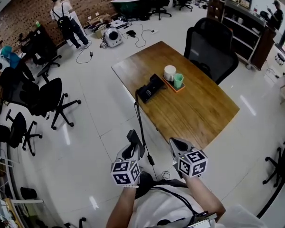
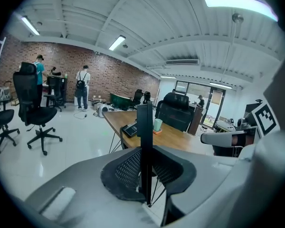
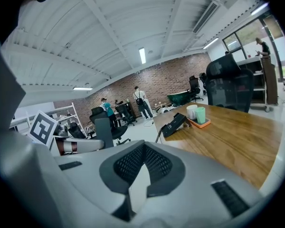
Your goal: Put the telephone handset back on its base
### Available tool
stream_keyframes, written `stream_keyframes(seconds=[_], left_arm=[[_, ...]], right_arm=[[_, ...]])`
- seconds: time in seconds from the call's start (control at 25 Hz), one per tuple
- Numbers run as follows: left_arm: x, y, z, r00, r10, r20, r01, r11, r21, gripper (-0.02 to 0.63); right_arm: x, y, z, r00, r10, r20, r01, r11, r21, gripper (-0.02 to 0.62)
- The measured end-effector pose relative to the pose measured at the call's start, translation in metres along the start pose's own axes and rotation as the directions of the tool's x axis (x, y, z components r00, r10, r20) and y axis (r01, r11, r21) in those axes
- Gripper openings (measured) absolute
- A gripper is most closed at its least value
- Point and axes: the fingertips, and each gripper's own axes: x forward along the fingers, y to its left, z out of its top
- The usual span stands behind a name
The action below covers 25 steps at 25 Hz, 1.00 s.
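Observation:
The black telephone base (image 1: 149,88) sits near the left edge of the wooden table (image 1: 199,113); it also shows as the base (image 2: 130,128) and base (image 3: 173,125) in the gripper views. My left gripper (image 1: 132,150) hangs in front of the table's near corner, above the floor, shut on the black handset (image 1: 134,139). The handset (image 2: 144,137) stands upright between the left gripper's (image 2: 144,163) pads. A thin black cord (image 1: 140,120) runs from the handset up to the base. My right gripper (image 1: 176,145) is beside it, shut, with nothing in the right gripper (image 3: 143,150).
A white cup (image 1: 169,72) and a green cup (image 1: 178,80) stand on an orange tray just right of the base. A black office chair (image 1: 211,46) is behind the table, more chairs (image 1: 47,96) stand at the left, and a shelf (image 1: 249,30) at the right. People stand by the brick wall.

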Motion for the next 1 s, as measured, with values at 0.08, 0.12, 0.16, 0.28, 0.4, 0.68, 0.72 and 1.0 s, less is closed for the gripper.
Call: stream_keyframes(seconds=[0.08, 0.12, 0.16, 0.28, 0.4, 0.68, 0.72, 1.0], left_arm=[[0.003, 0.003, 0.001, 1.0, 0.006, 0.004, -0.006, 1.0, -0.008, 0.067], [0.006, 0.004, 0.002, 1.0, 0.006, 0.005, -0.006, 1.0, -0.01, 0.067], [0.01, 0.004, 0.003, 1.0, 0.004, 0.006, -0.004, 1.0, -0.011, 0.067], [0.023, 0.005, 0.006, 1.0, -0.008, 0.009, 0.008, 1.0, -0.004, 0.067], [0.038, 0.011, 0.012, 1.0, -0.023, 0.005, 0.023, 1.0, 0.002, 0.067], [0.084, 0.031, 0.037, 0.997, -0.072, -0.029, 0.073, 0.997, 0.022, 0.067], [0.092, 0.034, 0.04, 0.996, -0.086, -0.039, 0.087, 0.996, 0.025, 0.067], [0.148, 0.055, 0.056, 0.957, -0.232, -0.174, 0.236, 0.972, 0.002, 0.067]], right_arm=[[0.005, -0.001, 0.0, 1.0, 0.012, -0.006, -0.012, 1.0, -0.002, 0.0], [0.008, -0.002, 0.0, 1.0, 0.016, -0.008, -0.016, 1.0, -0.004, 0.0], [0.01, -0.003, 0.001, 1.0, 0.018, -0.01, -0.018, 1.0, -0.006, 0.0], [0.019, -0.01, 0.003, 1.0, 0.013, -0.007, -0.013, 1.0, -0.006, 0.0], [0.029, -0.02, 0.007, 1.0, -0.002, 0.001, 0.002, 1.0, 0.002, 0.0], [0.061, -0.046, 0.025, 0.998, -0.061, 0.012, 0.061, 0.997, 0.039, 0.0], [0.067, -0.049, 0.028, 0.998, -0.067, 0.012, 0.067, 0.997, 0.045, 0.0], [0.117, -0.068, 0.049, 0.993, -0.114, -0.012, 0.115, 0.99, 0.08, 0.0]])
